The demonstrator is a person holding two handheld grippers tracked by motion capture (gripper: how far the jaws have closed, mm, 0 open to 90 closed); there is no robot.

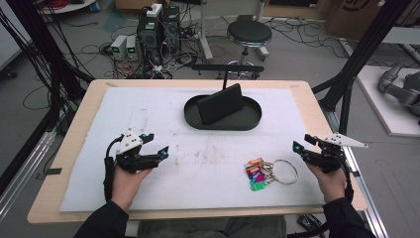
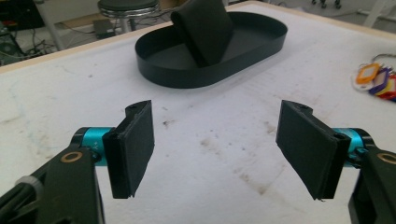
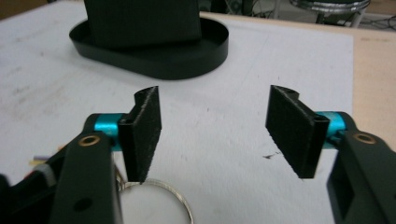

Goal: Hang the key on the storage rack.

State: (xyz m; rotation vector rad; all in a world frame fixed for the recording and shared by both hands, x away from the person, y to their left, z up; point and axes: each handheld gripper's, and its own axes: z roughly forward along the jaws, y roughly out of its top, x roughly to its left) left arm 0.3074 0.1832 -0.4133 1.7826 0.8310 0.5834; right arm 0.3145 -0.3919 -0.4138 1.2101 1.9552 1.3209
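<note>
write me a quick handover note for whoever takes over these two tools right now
Left tool: open, nothing between its jaws, held over the white mat at the left, pointing toward the tray.
Right tool: open, nothing held, at the right edge of the mat, just right of the key ring.
Key ring with coloured tags: lying flat on the mat, near the front right, untouched by either tool.
Black oval tray: at the back centre, with a black wallet-like case standing tilted in it.
Done: nothing has been picked up.
Left: probably grasp the key ring, nearest the right tool.
</note>
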